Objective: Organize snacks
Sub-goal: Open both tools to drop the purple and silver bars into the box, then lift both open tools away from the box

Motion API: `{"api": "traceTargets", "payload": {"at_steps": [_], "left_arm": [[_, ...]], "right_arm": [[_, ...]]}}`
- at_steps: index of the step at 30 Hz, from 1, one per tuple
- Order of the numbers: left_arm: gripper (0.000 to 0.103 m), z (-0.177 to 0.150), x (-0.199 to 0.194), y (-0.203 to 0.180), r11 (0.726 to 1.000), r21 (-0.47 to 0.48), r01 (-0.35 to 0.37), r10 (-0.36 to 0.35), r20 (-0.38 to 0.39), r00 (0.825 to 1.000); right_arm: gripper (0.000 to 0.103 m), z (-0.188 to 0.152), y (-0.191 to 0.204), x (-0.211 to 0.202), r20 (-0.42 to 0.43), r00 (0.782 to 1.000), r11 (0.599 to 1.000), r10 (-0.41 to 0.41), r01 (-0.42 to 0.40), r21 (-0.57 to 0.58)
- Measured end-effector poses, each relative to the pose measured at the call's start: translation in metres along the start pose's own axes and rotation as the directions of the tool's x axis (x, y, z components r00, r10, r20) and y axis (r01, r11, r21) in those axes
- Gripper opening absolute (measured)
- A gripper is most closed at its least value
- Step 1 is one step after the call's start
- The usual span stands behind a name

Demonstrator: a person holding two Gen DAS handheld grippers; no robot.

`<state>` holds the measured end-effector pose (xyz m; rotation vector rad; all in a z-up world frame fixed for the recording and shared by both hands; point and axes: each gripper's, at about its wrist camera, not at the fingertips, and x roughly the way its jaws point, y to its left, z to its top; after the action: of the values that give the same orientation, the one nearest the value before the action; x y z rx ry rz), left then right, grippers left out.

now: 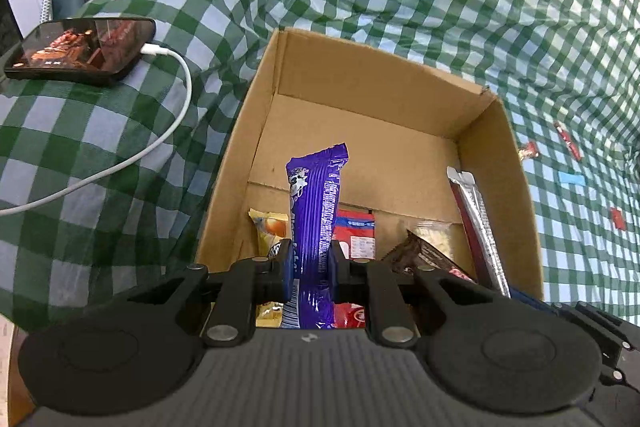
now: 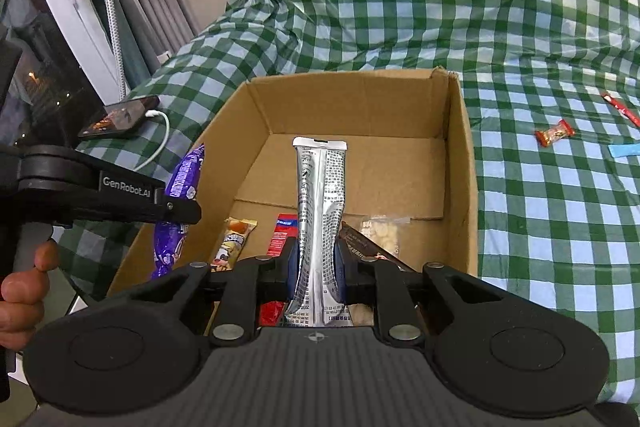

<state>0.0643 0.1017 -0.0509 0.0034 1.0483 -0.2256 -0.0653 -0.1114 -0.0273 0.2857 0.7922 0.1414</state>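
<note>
The cardboard box (image 2: 460,163) is parked on the checked cloth (image 2: 520,27), a few snacks already inside. A purple bar (image 1: 316,223) is clamped in the left gripper (image 1: 310,263), a silver sachet (image 2: 320,227) in the right gripper (image 2: 318,267), both over the box. Drop-off step, probably: lowering and letting go is needed next. Loose sweets (image 2: 554,133) are left on the cloth.

R gripper (image 2: 316,267) clamps a silver bar (image 2: 320,211) upright over the cardboard box (image 2: 464,163) w/ snacks inside, L gripper (image 2: 176,207) at left holding a purple bar (image 2: 184,179).
</note>
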Motion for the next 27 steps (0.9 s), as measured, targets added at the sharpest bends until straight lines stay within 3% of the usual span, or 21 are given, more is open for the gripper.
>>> {"api": "traceTargets", "payload": {"at_steps": [6, 7, 8, 10, 12, 14, 18, 27], "left_arm": [[0.018, 0.007, 0.021, 0.0, 1.0, 0.016, -0.022, 0.023, -0.036, 0.999], [0.024, 0.008, 0.024, 0.0, 0.999, 0.022, -0.024, 0.025, -0.043, 0.999], [0.033, 0.009, 0.027, 0.0, 0.999, 0.029, -0.025, 0.027, -0.051, 0.998], [0.096, 0.011, 0.028, 0.001, 0.999, 0.028, -0.04, 0.041, -0.057, 0.997], [0.1, 0.009, 0.021, 0.003, 1.0, 0.019, -0.01, 0.011, -0.023, 1.0], [0.103, 0.004, 0.013, 0.0, 0.999, 0.039, -0.036, 0.036, -0.004, 0.999], [0.103, -0.012, -0.002, -0.003, 0.993, 0.09, -0.075, 0.074, 0.012, 0.997], [0.103, -0.05, -0.049, -0.003, 0.994, 0.085, -0.069, 0.067, 0.02, 0.998]], "right_arm": [[0.02, 0.004, -0.006, 0.018, -0.016, 1.0, 1.0, -0.024, 0.024, 0.013], [0.021, 0.005, -0.007, 0.02, -0.018, 0.999, 0.999, -0.031, 0.031, 0.014], [0.024, 0.005, -0.008, 0.022, -0.018, 0.999, 0.999, -0.036, 0.037, 0.013], [0.031, 0.008, -0.009, 0.026, -0.016, 0.998, 0.998, -0.054, 0.054, 0.018], [0.063, 0.011, -0.01, 0.026, -0.015, 0.998, 0.997, -0.066, 0.066, 0.033], [0.076, 0.012, -0.009, 0.019, -0.003, 0.998, 0.997, -0.069, 0.069, 0.037], [0.088, 0.005, -0.001, 0.001, -0.012, 0.998, 0.998, -0.06, 0.06, -0.006], [0.093, -0.019, 0.017, -0.048, 0.0, 0.997, 0.996, -0.083, 0.083, -0.007]]}}
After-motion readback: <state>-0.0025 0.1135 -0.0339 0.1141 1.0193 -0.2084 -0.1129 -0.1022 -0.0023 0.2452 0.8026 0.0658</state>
